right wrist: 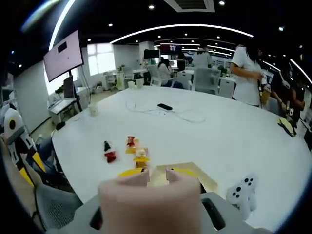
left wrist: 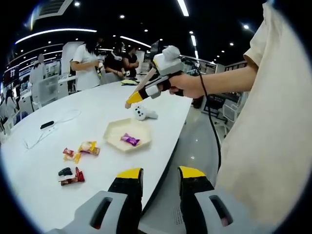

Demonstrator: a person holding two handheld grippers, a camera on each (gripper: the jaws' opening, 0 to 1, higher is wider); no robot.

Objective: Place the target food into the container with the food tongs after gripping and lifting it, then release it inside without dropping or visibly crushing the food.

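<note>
A beige hexagonal container (left wrist: 117,130) lies on the white table with a purple wrapped candy (left wrist: 130,140) inside it. Loose wrapped candies lie left of it: a yellow one (left wrist: 88,147), a red one (left wrist: 68,153) and a black-and-red one (left wrist: 72,176). My left gripper (left wrist: 161,174) stands open over the table's near edge, with nothing between its yellow tips. A hand holds my right gripper (left wrist: 132,100) above and beyond the container. In the right gripper view, my right gripper (right wrist: 159,173) is shut on blurred beige food tongs (right wrist: 151,200), which hide part of the container (right wrist: 202,179). The candies (right wrist: 141,158) lie just beyond.
A white controller (left wrist: 145,113) (right wrist: 242,190) lies beside the container. A black phone (right wrist: 165,106) and a white cable (right wrist: 187,116) lie farther across the table. The rounded table edge (left wrist: 170,146) drops to the floor on the right. Several people stand at the far side.
</note>
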